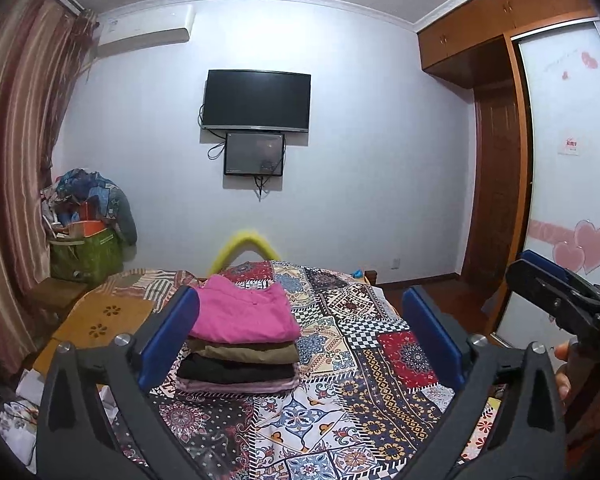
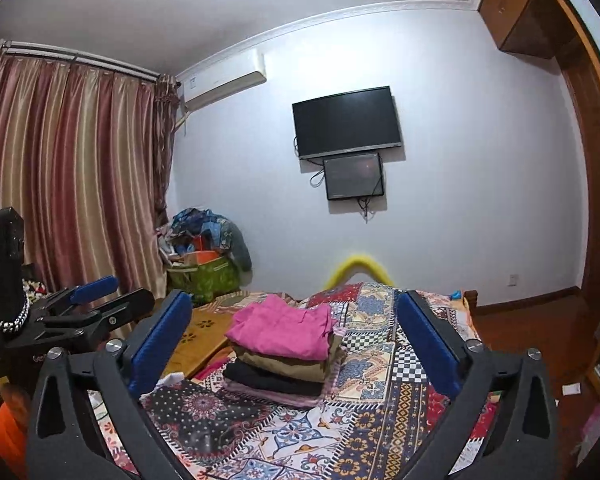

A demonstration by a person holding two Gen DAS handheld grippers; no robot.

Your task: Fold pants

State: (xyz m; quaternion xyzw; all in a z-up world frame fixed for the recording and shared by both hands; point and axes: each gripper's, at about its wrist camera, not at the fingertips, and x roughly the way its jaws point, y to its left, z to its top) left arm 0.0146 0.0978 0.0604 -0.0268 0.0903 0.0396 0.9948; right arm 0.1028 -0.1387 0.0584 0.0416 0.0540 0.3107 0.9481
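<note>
A stack of folded pants lies on the patterned bedspread [image 1: 360, 392]: pink pants [image 1: 244, 314] on top, then olive, black and a striped pink pair below. The stack also shows in the right wrist view [image 2: 282, 330]. My left gripper [image 1: 300, 332] is open and empty, raised above the bed, with the stack by its left finger. My right gripper [image 2: 296, 340] is open and empty, with the stack between its fingers further off. The right gripper also shows at the right edge of the left view [image 1: 560, 300]. The left gripper shows at the left of the right view [image 2: 88, 304].
A wooden bedside surface [image 1: 100, 316] is left of the bed. A green bag heaped with clutter [image 1: 88, 256] stands in the corner by the curtains. A TV [image 1: 256, 100] hangs on the far wall. A wardrobe [image 1: 560, 160] stands at the right.
</note>
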